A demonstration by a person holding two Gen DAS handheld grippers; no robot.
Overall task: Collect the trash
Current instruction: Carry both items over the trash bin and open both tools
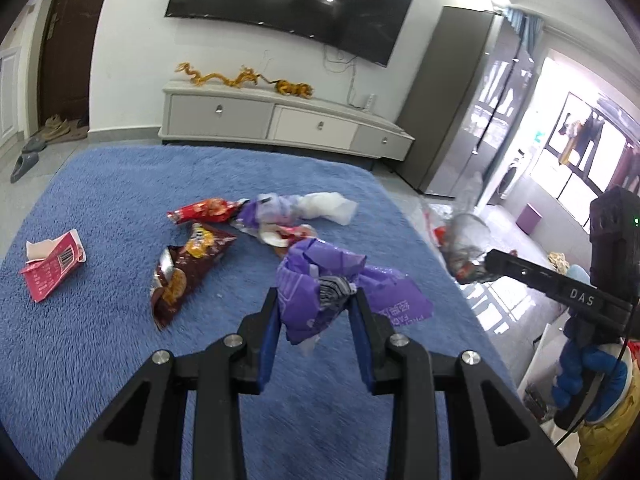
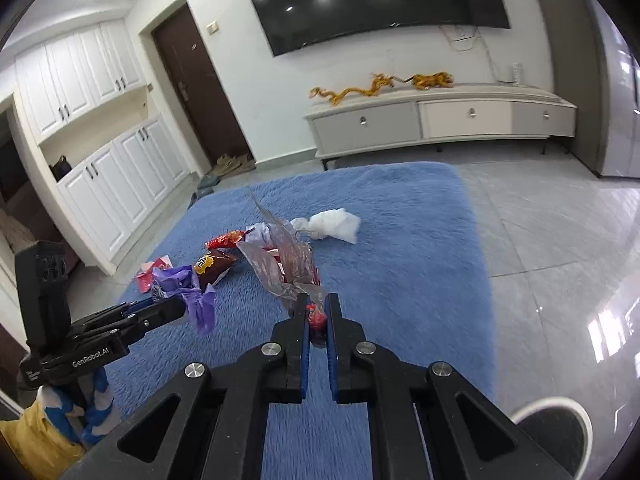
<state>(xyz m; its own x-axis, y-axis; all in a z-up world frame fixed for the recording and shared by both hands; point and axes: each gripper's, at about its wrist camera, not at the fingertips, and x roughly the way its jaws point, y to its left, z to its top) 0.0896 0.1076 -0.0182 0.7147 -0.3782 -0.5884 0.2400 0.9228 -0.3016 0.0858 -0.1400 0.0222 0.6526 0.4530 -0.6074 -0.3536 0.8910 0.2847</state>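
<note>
Both grippers are loaded and off the blue rug [image 1: 100, 208].

Left gripper [image 1: 316, 300]: jaws part-closed, clamped on a crumpled purple wrapper [image 1: 320, 276]. The bulk of it balloons beyond the tips and a tail hangs below.

Right gripper [image 2: 317, 312]: jaws closed on a clear plastic bag [image 2: 280, 256] with red scraps inside. The pinch catches only its lower corner; the rest stands up loose beyond the tips.

Risks, as judgement:
- The purple wrapper is held by a fold. The film looks slick, so a quick swing could slide it out.
- The clear bag is gripped at one corner. If its mouth tips down, the red scraps could spill back onto the rug.
- The two loads ride near each other, so the hanging tails could snag.
- No bin is identifiable in either view, so the drop-off point cannot be told. A dark round object with a white rim sits at the near right edge of the right view; what it is cannot be told.

Count of trash left on the rug:
- one red snack packet [image 1: 202, 210]
- one brown chip bag [image 1: 188, 268]
- one torn pink carton [image 1: 52, 264], far left
- one white plastic wad [image 1: 330, 206], far side
- one mixed clump of purple and white wrappers [image 1: 268, 220]; pieces in it cannot be counted.
</note>
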